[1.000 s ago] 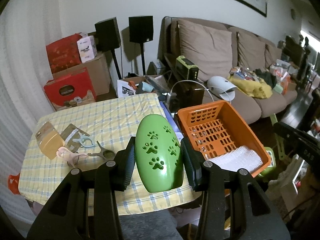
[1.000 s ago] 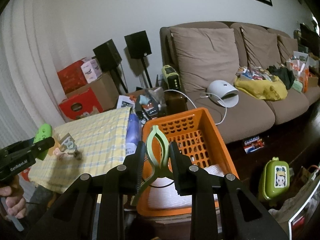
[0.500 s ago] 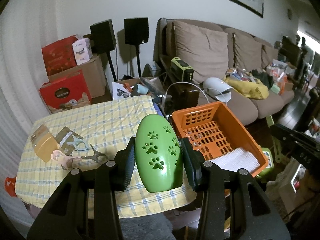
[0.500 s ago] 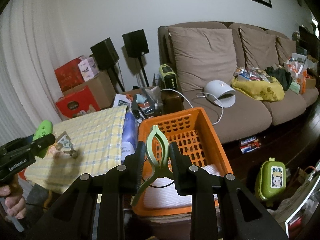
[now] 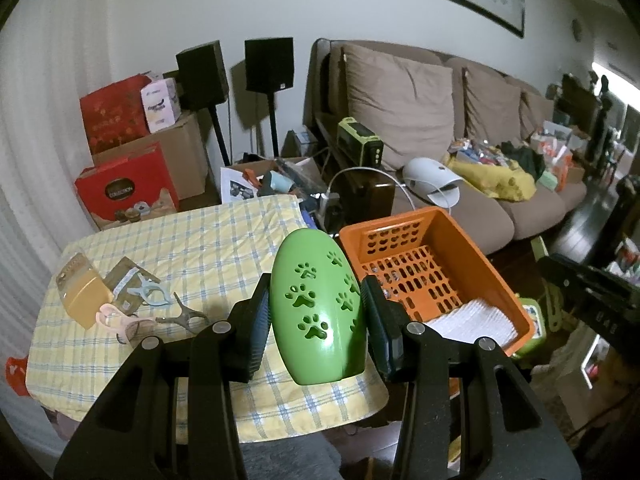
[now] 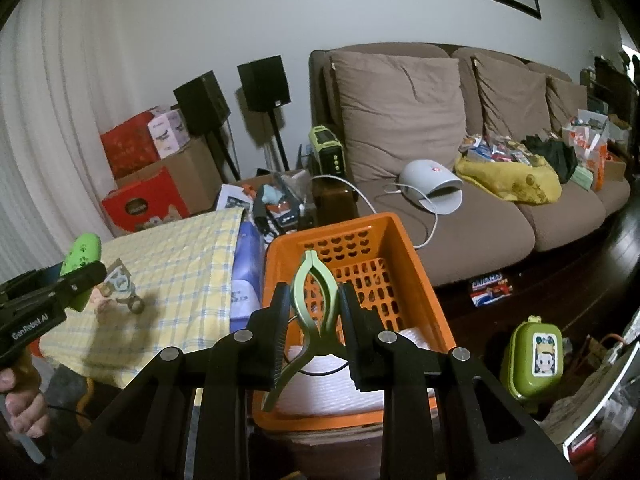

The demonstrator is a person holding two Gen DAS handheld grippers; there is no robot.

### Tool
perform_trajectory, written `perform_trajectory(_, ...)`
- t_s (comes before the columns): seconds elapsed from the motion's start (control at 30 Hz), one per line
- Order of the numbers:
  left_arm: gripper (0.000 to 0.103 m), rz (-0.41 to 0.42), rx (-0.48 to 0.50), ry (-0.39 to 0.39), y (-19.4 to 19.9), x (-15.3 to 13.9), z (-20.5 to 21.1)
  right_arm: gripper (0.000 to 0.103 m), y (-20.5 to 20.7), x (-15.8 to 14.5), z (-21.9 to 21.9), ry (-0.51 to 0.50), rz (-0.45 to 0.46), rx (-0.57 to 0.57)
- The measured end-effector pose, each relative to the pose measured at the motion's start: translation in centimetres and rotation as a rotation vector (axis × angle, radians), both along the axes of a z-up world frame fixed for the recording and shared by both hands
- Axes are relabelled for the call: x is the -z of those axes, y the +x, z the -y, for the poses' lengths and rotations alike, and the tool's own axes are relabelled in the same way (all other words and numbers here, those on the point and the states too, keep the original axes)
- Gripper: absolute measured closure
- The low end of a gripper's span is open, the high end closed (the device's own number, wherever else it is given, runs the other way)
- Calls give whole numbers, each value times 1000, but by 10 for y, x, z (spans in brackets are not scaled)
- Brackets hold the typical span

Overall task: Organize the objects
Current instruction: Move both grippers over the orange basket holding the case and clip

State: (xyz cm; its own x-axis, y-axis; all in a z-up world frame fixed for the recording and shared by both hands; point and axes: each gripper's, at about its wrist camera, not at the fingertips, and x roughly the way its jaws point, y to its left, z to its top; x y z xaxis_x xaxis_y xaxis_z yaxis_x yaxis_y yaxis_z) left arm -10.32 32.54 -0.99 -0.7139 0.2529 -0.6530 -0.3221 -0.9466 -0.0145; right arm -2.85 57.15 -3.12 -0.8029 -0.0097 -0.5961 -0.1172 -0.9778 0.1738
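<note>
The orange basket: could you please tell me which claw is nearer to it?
Right. The right claw, holding a green clip, hangs over the orange basket; the left claw, holding a green paw-print case, hangs over the table beside it.

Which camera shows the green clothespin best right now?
The right wrist view: the green clothespin sits clamped in the right tool, filling the center over the orange basket. The left wrist view does not clearly show it.
</note>
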Motion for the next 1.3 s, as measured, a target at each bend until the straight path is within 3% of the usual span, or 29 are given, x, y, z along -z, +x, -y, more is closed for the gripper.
perform_trajectory(0.87, 62, 19, 19, 14, 1, 4, -19, 79, 7, 3, -37, 7, 6, 114)
perform_trajectory(1.3, 63, 16, 34, 15, 3, 2, -29, 79, 7, 1, -32, 24, -6, 98)
